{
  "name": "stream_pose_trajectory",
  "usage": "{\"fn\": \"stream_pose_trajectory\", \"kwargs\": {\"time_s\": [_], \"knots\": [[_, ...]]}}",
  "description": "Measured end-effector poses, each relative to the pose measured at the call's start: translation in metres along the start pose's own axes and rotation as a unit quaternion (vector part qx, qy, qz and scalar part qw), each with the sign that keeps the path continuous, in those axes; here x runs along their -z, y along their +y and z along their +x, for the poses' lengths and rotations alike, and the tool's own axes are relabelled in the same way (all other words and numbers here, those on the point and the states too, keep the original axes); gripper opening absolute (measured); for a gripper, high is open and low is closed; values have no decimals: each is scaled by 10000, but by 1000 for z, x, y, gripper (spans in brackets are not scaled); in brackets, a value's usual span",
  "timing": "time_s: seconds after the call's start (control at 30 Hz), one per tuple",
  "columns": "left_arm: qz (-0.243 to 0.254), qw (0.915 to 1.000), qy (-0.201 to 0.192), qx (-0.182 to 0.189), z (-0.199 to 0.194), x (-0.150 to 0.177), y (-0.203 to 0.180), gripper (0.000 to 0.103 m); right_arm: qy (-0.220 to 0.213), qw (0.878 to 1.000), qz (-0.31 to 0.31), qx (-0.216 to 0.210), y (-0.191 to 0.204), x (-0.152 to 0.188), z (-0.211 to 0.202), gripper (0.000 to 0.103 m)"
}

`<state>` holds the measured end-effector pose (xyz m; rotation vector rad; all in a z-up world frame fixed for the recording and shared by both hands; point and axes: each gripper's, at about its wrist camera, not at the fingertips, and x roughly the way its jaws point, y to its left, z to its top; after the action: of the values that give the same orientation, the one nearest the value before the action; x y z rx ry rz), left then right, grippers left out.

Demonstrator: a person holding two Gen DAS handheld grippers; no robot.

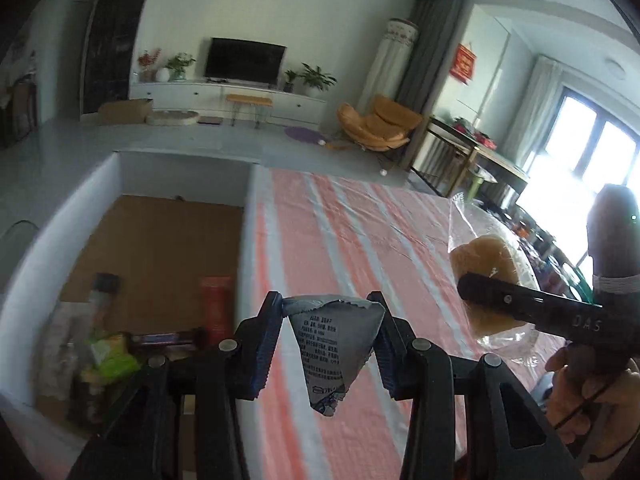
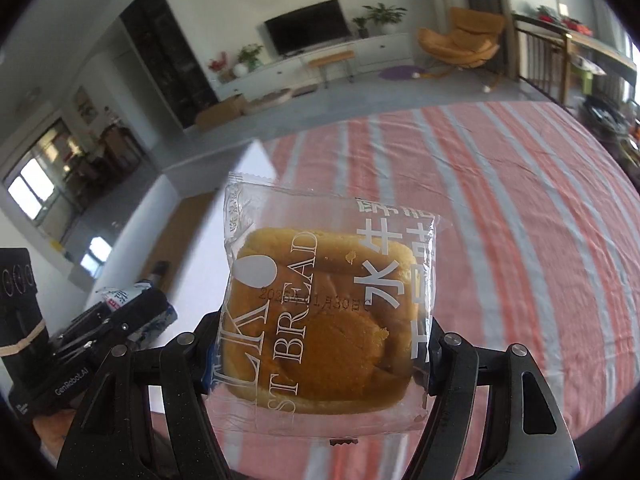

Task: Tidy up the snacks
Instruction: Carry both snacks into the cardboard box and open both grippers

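Left gripper [image 1: 328, 312] pinching grey packet [image 1: 326, 344] by crumpled top, above cloth [image 1: 340, 216] beside box [image 1: 248, 240]. Right gripper [image 2: 320, 356] clamping bread pack [image 2: 324, 300]. Packet hanging loose, possibly slipping; bread maybe getting squashed. Both needing box.

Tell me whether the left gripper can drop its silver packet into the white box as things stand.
Probably yes: the left gripper holds the silver packet beside the open-topped white box, with nothing between them.

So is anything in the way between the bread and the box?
Nothing visible blocks it. The right gripper holds the bread packet above the striped cloth; the box is open-topped, with bare cardboard beyond the snacks already inside.
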<state>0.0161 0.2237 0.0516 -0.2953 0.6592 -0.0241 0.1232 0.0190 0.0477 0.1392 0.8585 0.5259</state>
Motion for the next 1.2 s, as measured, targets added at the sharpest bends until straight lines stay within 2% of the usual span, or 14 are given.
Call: {"fn": "stream_pose_trajectory", "kwargs": {"time_s": [0.07,0.13,0.2,0.27,0.33,0.47,0.63,0.7,0.77,0.87,1.07,1.2], "knots": [[-146,9979,-133,-610,-18,-7,38,44,106,9985,-281,-450,47,-11,17,74],[-259,9915,-168,-1267,-26,-10,74,45,196,9953,-572,-752,92,-16,37,74],[-364,9828,-132,-1805,-28,-10,105,54,232,9928,-737,-920,127,-21,59,76],[-385,9750,-90,-2187,-29,-7,126,79,409,9907,-756,-1052,147,-24,81,81],[-319,9682,-79,-2479,-30,-4,135,87,444,9900,-768,-1098,155,-24,94,81],[-142,9602,-117,-2786,-30,8,129,103,440,9909,-772,-1006,149,-23,95,81],[-29,9436,-168,-3307,-25,11,108,103,494,9921,-1048,-481,137,-6,84,81],[-137,9402,-98,-3403,-25,11,107,103,542,9915,-1128,-346,136,3,80,81],[-163,9389,138,-3434,-24,13,107,103,592,9906,-1215,-229,137,11,79,81],[-161,9415,385,-3344,-25,18,106,103,636,9881,-1397,-122,141,20,78,81],[-241,9515,203,-3061,-40,25,104,103,706,9829,-1698,-14,153,31,79,81],[-214,9498,126,-3119,-41,23,103,103,696,9809,-1815,35,161,40,77,81]]}}
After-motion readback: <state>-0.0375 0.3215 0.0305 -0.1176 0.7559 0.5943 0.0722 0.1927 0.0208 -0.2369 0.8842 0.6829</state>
